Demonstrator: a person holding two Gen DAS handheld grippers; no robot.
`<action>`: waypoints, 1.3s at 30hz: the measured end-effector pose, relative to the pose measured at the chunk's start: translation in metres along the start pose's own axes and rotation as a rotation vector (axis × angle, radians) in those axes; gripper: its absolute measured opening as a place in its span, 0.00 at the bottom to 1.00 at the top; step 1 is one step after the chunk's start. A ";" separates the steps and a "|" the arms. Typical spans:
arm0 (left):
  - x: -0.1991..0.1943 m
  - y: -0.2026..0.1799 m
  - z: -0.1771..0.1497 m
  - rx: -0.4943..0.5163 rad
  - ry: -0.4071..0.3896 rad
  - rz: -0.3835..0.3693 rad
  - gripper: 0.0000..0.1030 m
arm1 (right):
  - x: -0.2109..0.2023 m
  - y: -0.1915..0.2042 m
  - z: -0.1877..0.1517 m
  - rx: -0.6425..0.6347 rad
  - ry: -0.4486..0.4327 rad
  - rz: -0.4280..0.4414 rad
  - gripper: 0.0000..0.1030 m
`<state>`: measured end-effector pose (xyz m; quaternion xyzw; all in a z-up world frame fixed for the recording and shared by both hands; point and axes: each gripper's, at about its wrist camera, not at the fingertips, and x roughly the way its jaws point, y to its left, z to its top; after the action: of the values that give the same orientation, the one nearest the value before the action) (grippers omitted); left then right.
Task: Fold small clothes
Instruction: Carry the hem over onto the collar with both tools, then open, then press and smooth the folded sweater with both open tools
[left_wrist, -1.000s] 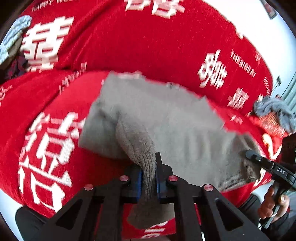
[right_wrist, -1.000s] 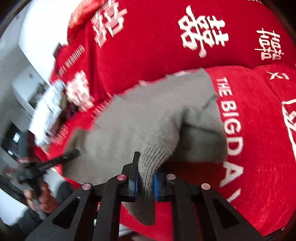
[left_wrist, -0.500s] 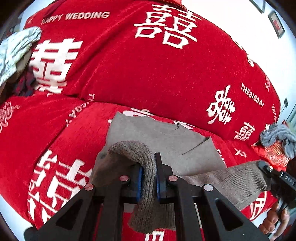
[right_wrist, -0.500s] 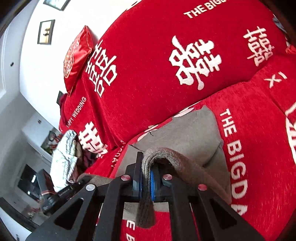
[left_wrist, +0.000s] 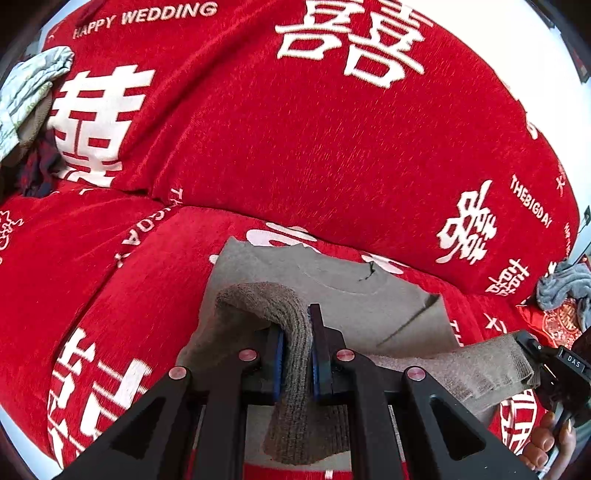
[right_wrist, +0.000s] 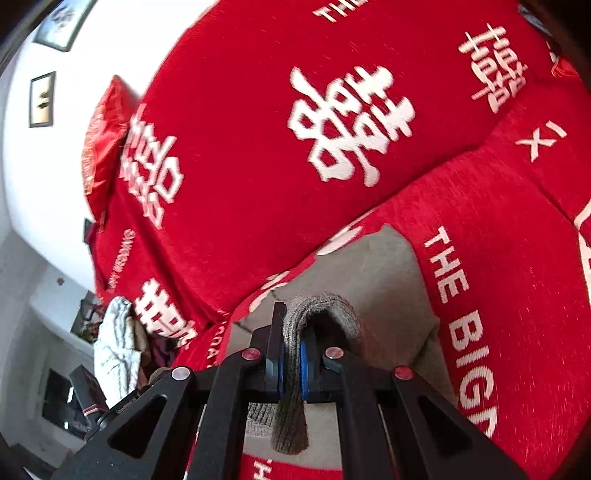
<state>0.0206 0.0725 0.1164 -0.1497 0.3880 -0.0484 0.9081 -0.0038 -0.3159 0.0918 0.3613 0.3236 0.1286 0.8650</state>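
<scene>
On a red wedding-print sofa cover (left_wrist: 332, 155), my left gripper (left_wrist: 297, 354) and right gripper (right_wrist: 291, 365) each pinch the ribbed hem of a grey-brown sweater (left_wrist: 332, 295), its fold only begun, collar end lying flat.

Left wrist view: looks forward along left gripper (left_wrist: 297, 354), tilted down at red sofa cover (left_wrist: 332, 147), close to grey knit garment (left_wrist: 332, 295) on seat. Right gripper (left_wrist: 532, 350) enters at right edge.

Right wrist view: looks along right gripper (right_wrist: 291, 360), rolled, horizon slanted; sofa cover (right_wrist: 258, 184) and garment (right_wrist: 388, 273) close. Left gripper (right_wrist: 110, 410) at lower left.

Shared: garment, seat, backrest, clothes pile (left_wrist: 26, 92) (right_wrist: 114, 343).
</scene>
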 end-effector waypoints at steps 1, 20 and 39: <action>0.005 0.000 0.003 0.000 0.006 0.001 0.12 | 0.005 0.000 0.003 0.002 0.001 -0.002 0.06; 0.135 0.013 0.031 -0.028 0.204 0.063 0.14 | 0.109 -0.049 0.036 0.057 0.119 -0.168 0.06; 0.114 0.005 0.025 0.052 0.210 -0.020 0.86 | 0.095 0.004 0.012 -0.351 0.184 -0.250 0.64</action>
<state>0.1174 0.0597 0.0525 -0.1241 0.4779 -0.0831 0.8656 0.0756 -0.2762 0.0564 0.1494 0.4160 0.1071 0.8906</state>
